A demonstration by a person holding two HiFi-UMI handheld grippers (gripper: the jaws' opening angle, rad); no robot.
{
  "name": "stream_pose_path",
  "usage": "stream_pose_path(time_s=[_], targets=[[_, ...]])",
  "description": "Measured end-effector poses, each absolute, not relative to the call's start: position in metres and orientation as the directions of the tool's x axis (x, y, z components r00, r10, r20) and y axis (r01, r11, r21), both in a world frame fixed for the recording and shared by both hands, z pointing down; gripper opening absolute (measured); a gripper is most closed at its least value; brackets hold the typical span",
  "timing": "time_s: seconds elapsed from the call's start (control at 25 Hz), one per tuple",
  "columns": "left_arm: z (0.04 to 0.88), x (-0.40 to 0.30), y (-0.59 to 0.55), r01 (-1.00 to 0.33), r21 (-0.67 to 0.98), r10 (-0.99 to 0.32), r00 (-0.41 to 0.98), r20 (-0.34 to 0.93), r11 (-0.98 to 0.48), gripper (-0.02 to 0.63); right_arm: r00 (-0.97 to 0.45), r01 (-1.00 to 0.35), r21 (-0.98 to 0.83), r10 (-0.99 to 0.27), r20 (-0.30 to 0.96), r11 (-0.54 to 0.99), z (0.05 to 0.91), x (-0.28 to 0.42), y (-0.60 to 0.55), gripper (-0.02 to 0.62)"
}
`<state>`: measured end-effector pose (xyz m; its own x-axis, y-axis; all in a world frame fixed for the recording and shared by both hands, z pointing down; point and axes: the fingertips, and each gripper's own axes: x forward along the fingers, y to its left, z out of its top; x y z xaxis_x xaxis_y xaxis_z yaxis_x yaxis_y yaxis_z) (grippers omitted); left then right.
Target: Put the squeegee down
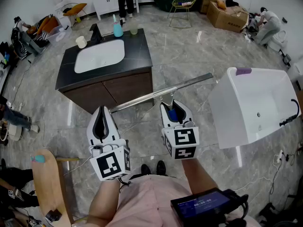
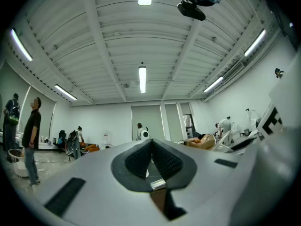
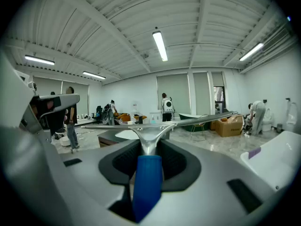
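From where I stand, nothing of the putting-down is done yet. The squeegee [image 1: 161, 94] is up in the air, level with the person's waist, with its long metal blade stretched crosswise over the marble floor [image 1: 189, 56]. It hangs in the gap between the dark bench [image 1: 137, 46] with the white sink and the white bathtub [image 1: 255, 103], and it touches neither. The right gripper [image 3: 149, 150] has its fingers clamped on the blue handle, the metal neck poking out ahead of them. The left gripper [image 2: 151, 157] is held just beside it, fingers pressed together with nothing between them, and it takes no part. I'd say the whole job is left: carry the squeegee to some surface, the bench top looking the nearest, lower it until the blade lies flat, then let the fingers go and draw back.
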<state>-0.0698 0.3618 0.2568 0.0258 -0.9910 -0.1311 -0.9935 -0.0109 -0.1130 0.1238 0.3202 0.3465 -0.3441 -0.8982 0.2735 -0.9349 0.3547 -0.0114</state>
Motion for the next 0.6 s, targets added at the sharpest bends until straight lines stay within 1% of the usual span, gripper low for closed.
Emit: stream_pose_path(time_s=[0.4, 0.6], targets=[[0.258, -0.057, 0.366, -0.992, -0.126, -0.991, 0.011, -0.131, 0.005, 0.009, -0.372, -0.927, -0.045, -0.893, 0.253, 0.373, 0.345, 0.135, 0.322, 0.121], [0.265, -0.052, 0.363, -0.991, -0.135, -0.994, -0.008, -0.111, 0.023, 0.009, -0.364, -0.93, -0.043, -0.895, 0.26, 0.366, 0.349, 0.147, 0.309, 0.121]])
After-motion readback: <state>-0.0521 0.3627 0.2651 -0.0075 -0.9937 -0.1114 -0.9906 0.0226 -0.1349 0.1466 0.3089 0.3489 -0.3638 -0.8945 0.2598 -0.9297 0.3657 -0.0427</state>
